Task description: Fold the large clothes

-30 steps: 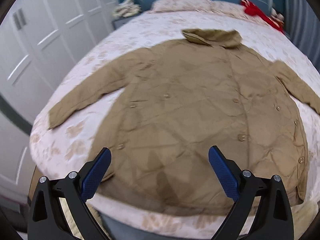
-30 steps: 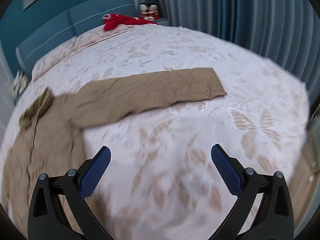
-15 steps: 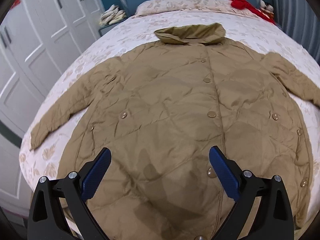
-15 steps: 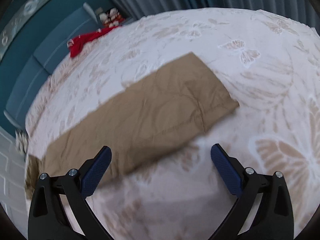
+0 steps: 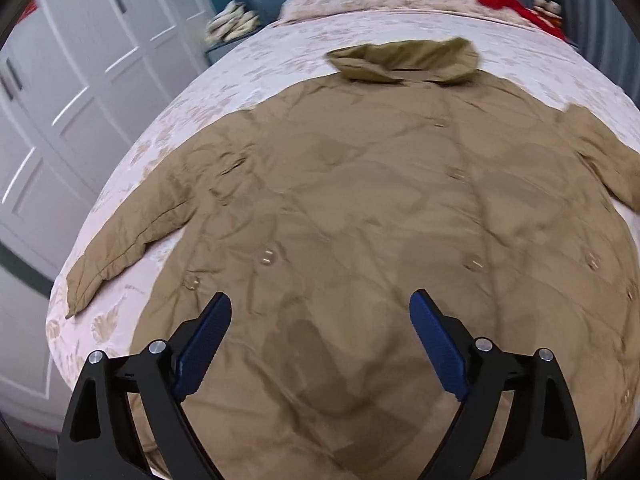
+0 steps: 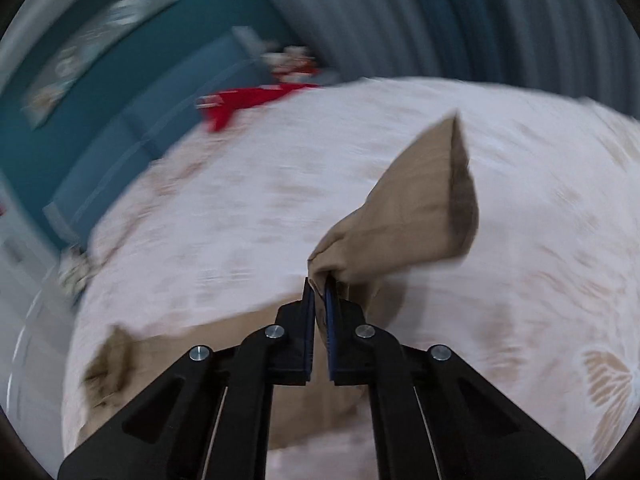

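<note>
A large tan quilted coat (image 5: 380, 208) lies spread flat, front up, on the bed, its collar (image 5: 404, 58) at the far end and its left sleeve (image 5: 132, 236) reaching toward the bed's left edge. My left gripper (image 5: 320, 312) is open and empty, hovering above the coat's lower front. My right gripper (image 6: 319, 284) is shut on the coat's right sleeve (image 6: 412, 208) and holds its cuff end lifted off the bed. The collar also shows in the right wrist view (image 6: 106, 364).
The bed (image 5: 280, 52) has a white floral cover, also seen in the right wrist view (image 6: 240, 216). White wardrobe doors (image 5: 60, 92) stand left. A red garment (image 6: 244, 100) and pillows (image 5: 340, 0) lie by the blue headboard. Grey curtains (image 6: 460, 20) hang right.
My right gripper has closed on the right sleeve near its cuff and lifted it off the bed. My left gripper has drifted left over the coat, staying open.
</note>
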Motion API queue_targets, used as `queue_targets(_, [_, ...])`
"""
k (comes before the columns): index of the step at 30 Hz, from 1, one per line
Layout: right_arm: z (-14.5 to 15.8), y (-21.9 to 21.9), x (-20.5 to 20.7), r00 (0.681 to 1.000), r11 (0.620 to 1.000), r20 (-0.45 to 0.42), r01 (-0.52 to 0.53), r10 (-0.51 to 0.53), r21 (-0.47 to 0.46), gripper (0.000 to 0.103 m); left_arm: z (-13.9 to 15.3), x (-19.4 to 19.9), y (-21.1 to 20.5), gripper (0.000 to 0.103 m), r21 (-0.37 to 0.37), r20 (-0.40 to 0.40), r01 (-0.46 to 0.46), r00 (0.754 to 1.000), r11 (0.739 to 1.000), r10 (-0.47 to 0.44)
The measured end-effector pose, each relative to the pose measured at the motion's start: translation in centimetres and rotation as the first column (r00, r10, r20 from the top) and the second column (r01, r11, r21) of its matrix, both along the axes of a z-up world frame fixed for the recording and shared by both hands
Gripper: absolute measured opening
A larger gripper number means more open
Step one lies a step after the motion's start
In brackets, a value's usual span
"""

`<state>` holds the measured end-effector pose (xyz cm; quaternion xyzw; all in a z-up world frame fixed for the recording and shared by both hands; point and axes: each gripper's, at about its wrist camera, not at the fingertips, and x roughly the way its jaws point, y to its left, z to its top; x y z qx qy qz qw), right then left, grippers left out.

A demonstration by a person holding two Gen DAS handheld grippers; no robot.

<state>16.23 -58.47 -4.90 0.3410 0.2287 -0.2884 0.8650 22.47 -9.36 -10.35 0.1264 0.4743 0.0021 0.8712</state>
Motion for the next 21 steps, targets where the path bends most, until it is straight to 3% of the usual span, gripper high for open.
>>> queue_targets(3, [4.1,6.3,3.7,0.982,0.98,0.033,-0.183,0.186,-0.076,0.004,0.0,2.2,1.3,0.088,0.007,0.01,-0.057,0.998,0.998,0.057])
queue_targets(7, [6.2,15.5,8.5,0.912,0.906,0.028,-0.402,0.408,-0.132,0.004,0.2,4.7,3.0,0.088,0.022,0.031,-0.122,0.992,0.992,0.122])
queue_targets(11, [4.8,23.2,12.4,0.825,0.821,0.01,-0.561,0.565,-0.106,0.004,0.2,5.8,4.8,0.088,0.012,0.023,-0.174,0.984,0.985,0.174])
queue_targets(16, [0.3,31.0,15.6,0.709,0.71,-0.052,-0.704,0.703,-0.018,0.004,-0.7,6.1,6.7,0.088,0.004,-0.003,-0.207,0.978,0.978,0.207])
queue_targets(19, [-1.8,34.7,15.9,0.648,0.653,-0.098,-0.757,0.755,0.025,0.01,-1.3,6.1,7.6,0.088,-0.004,-0.021,-0.215,0.976,0.977,0.215])
queue_targets(21, [-2.9,36.0,15.3,0.617,0.624,-0.101,-0.779,0.78,0.062,0.027,-1.4,6.1,7.9,0.088,-0.012,-0.028,-0.218,0.976,0.976,0.218])
